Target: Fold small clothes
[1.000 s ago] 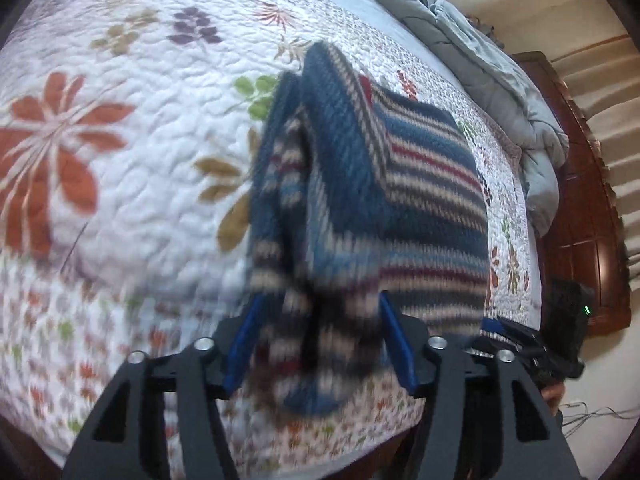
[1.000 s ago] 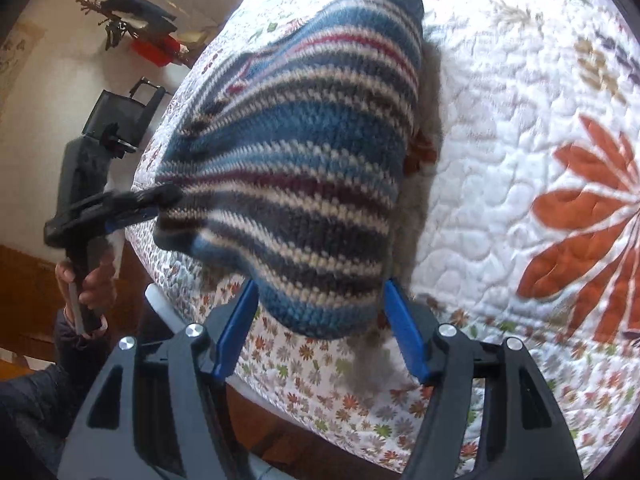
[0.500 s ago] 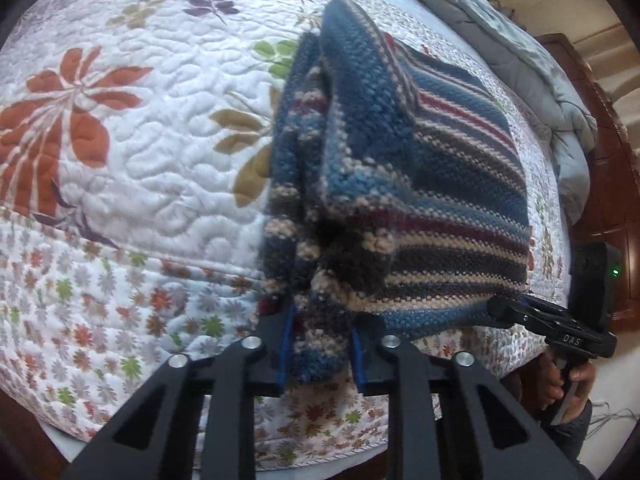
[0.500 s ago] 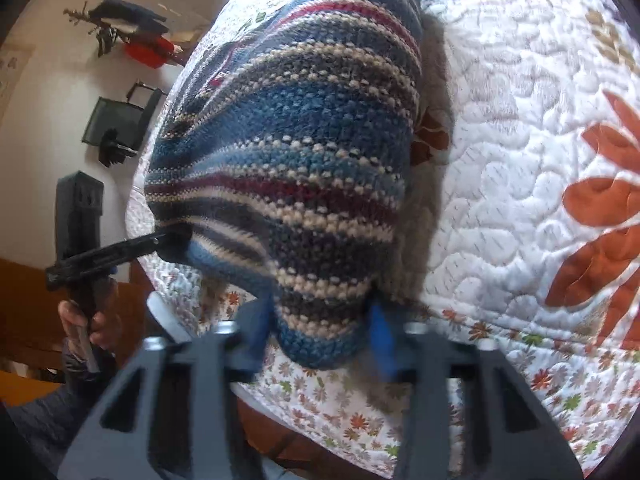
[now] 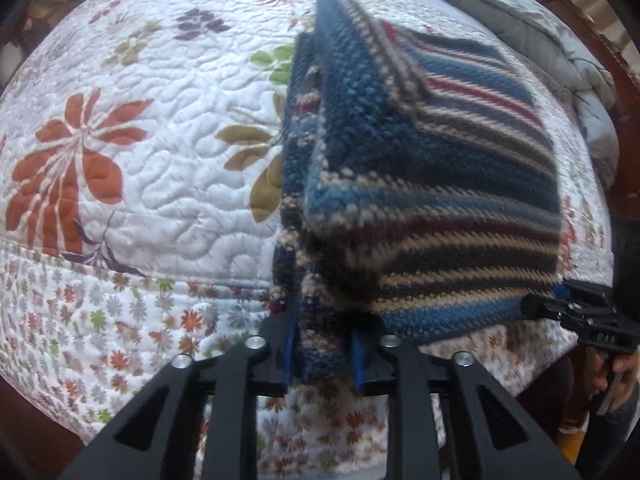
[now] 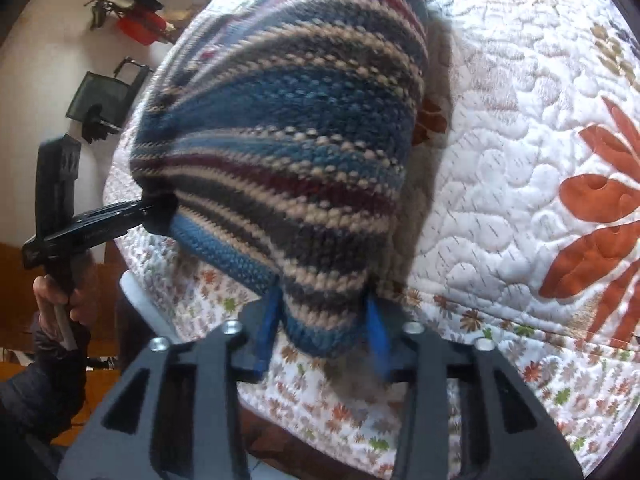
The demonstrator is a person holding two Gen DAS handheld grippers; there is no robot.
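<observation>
Each tool pinches a near corner of the striped knit garment (image 5: pixel 420 184), left tool (image 5: pixel 322 354) and right tool (image 6: pixel 322 336); it hangs ahead of them above the bed quilt (image 5: pixel 132 152). The right bite looks shallow, perhaps: bulky knit could slip out, and the folded layers would slump unevenly.

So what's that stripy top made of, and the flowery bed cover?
The stripy top looks like thick knitted yarn, maybe wool: the bumpy stitches show, matte and soft. The bed cover looks like quilted cotton cloth, puffy between wiggly stitch lines, with printed flowers. Both are guesses from looks.
</observation>
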